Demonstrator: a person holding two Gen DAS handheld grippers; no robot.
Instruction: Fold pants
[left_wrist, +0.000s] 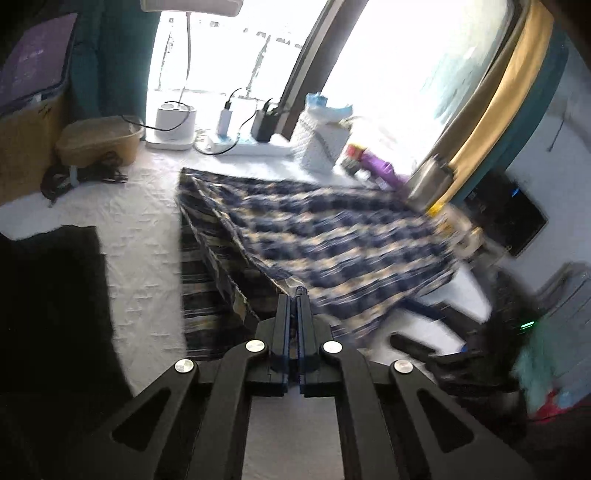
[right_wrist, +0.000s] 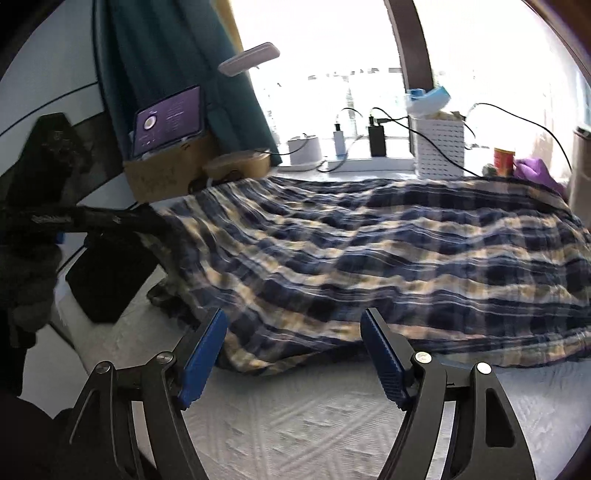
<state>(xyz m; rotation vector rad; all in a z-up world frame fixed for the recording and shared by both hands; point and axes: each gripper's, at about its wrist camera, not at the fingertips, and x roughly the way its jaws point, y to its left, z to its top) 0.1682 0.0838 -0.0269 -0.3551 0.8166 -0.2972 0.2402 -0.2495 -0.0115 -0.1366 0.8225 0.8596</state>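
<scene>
Pants (right_wrist: 369, 258), one plaid pair, lie on the white bed (right_wrist: 295, 424) near its window edge, the left gripper (left_wrist: 297, 295) clamped on their edge, the right gripper (right_wrist: 293, 332) spread wide, empty.

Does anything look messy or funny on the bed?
The plaid pants aren't lying flat: one corner is pinched in the left tongs and lifted, so the cloth sags in a tent, rumpled. The right tongs are open, holding nothing. Cables trail across the windowsill behind. Nothing looks spilled or broken.
</scene>
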